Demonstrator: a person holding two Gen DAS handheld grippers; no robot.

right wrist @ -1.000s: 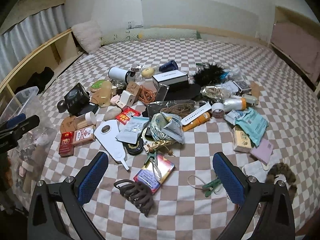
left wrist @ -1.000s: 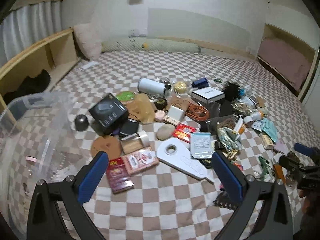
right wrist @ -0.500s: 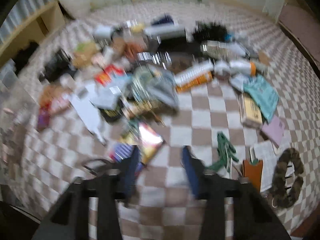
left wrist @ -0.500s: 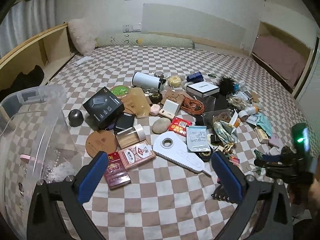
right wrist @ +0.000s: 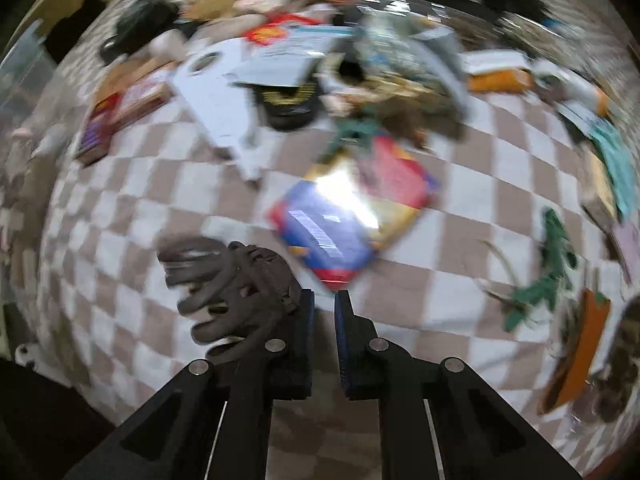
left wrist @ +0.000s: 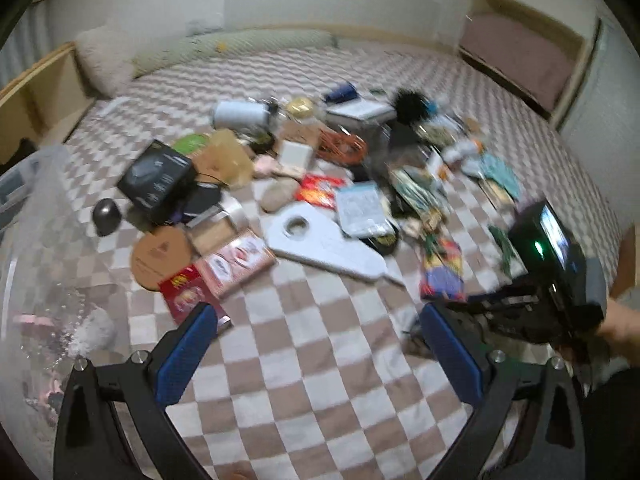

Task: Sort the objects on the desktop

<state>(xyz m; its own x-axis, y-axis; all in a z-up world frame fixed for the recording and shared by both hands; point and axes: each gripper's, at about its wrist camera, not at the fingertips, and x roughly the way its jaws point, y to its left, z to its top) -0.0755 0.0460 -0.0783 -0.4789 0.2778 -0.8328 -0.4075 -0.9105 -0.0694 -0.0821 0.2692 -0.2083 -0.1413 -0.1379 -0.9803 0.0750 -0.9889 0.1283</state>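
Hair clip (right wrist: 236, 292) lies on the checked bed (right wrist: 420, 300), touching the left side of my right claw (right wrist: 324, 300), whose jaws are together with nothing between. My left claw (left wrist: 316, 344) hangs wide apart above bare bedspread, clutter beyond.

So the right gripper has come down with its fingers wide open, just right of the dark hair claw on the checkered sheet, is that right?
Not quite. The right wrist view shows the right gripper with its fingers nearly together, nothing between them. It is just right of the dark hair claw on the checkered sheet.
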